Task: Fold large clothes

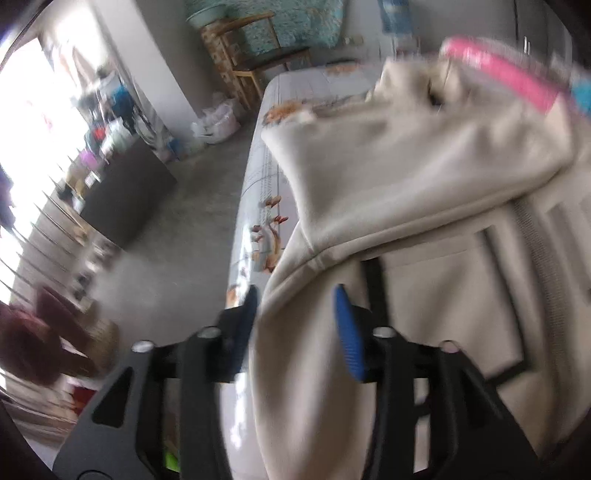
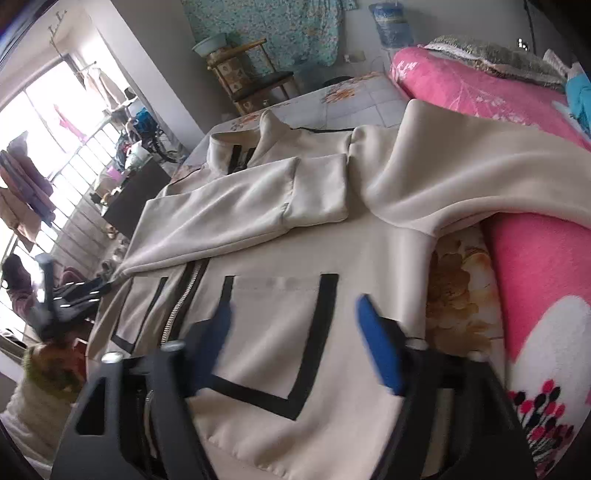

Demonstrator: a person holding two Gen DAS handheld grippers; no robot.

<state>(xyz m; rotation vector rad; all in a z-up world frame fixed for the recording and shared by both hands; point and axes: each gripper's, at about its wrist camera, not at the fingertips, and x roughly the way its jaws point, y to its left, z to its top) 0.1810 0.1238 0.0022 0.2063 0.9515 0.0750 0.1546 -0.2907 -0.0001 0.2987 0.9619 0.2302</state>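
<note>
1. Bedroom, grey walls, bright barred window on the left, teal floral curtain (image 2: 266, 29) at the back.
2. Bed with pale floral-print sheet (image 2: 373, 99) as the working surface; floor of bare grey concrete (image 1: 184, 236) beside it.
3. Cream zip-front fabric jacket with black trim (image 2: 280, 236) spread flat on the bed, zipper and black-outlined pockets facing up, one sleeve folded across the chest, the other draped over a pink floral blanket (image 2: 535, 258) on the right.
4. Left gripper (image 1: 295, 314), blue-padded black fingers: parted, straddling a fold of the jacket's sleeve edge near the bed's side; pads not pressed together.
5. Right gripper (image 2: 299, 332): spread wide above the lower pocket, holding nothing.
6. Containers: teal basin (image 2: 208, 44) atop a wooden chair (image 2: 255, 74), contents hidden; blue water-cooler bottle (image 2: 391, 26) against the back wall; white plastic bags (image 1: 218, 122) on the floor, contents unclear.
7. No legible writing, brand or label anywhere; left view motion-blurred.
</note>
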